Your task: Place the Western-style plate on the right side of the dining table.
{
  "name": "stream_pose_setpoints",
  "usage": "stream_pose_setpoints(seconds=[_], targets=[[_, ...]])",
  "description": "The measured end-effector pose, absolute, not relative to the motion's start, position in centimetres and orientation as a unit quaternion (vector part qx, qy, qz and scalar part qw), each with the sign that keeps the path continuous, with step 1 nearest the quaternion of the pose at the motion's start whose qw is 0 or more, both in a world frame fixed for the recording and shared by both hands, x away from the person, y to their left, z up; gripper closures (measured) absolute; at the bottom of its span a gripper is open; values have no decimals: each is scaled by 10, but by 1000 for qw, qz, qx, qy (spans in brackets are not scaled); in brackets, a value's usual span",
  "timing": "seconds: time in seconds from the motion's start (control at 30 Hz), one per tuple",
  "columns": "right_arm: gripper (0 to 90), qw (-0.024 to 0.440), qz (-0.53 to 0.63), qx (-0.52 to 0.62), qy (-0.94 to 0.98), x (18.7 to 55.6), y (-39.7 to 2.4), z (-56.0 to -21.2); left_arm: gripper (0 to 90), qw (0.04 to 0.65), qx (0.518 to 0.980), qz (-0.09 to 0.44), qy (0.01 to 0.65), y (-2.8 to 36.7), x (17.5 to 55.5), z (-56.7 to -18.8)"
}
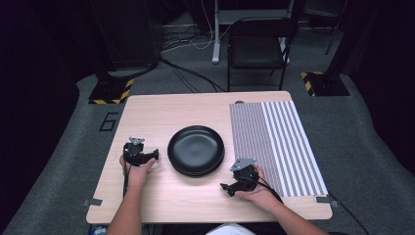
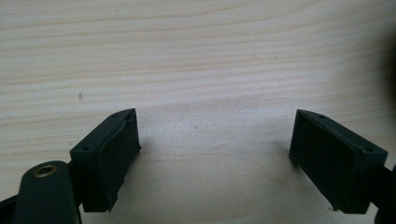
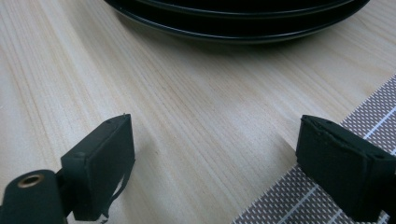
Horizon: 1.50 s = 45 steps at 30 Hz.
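High view shows the left gripper (image 1: pixel 155 155) resting on the wooden table (image 1: pixel 161 110) just left of the stack of black plates (image 1: pixel 196 150), and the right gripper (image 1: pixel 224 186) lying near the stack's lower right, beside the striped mat (image 1: pixel 279 147). Both sets of jaws stand spread wide with nothing between them, the left gripper (image 2: pixel 215 158) over bare wood and the right gripper (image 3: pixel 215 163) aimed at the plates (image 3: pixel 243 18). Round and flat at the table's middle, the stack has no long axis and faces up.
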State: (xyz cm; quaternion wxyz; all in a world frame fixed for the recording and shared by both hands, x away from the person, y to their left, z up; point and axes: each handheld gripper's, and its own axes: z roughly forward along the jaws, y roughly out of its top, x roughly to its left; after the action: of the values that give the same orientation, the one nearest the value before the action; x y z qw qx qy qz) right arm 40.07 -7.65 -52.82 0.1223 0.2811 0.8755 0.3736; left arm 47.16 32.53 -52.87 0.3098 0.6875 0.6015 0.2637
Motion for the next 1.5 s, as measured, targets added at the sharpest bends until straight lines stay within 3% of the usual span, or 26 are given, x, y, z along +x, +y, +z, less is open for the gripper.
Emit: stream_pose_setpoints(seconds=[0.43,0.73,0.97,1.17,1.33,1.5], targets=[[145,127,376,290,871,400,-77,-528,160,310,687,264,601,326,471,-529],[241,134,383,298,864,400,-78,-527,190,311,680,270,606,325,470,-529],[337,143,385,312,857,399,-78,-527,325,316,670,278,611,327,468,-528],[430,136,384,326,853,402,-82,-524,379,315,673,271,613,326,467,-526],[446,153,386,331,847,403,-87,-517,456,321,678,259,609,324,465,-523],[455,155,392,347,838,405,-93,-510,462,339,675,256,603,321,461,-515]])
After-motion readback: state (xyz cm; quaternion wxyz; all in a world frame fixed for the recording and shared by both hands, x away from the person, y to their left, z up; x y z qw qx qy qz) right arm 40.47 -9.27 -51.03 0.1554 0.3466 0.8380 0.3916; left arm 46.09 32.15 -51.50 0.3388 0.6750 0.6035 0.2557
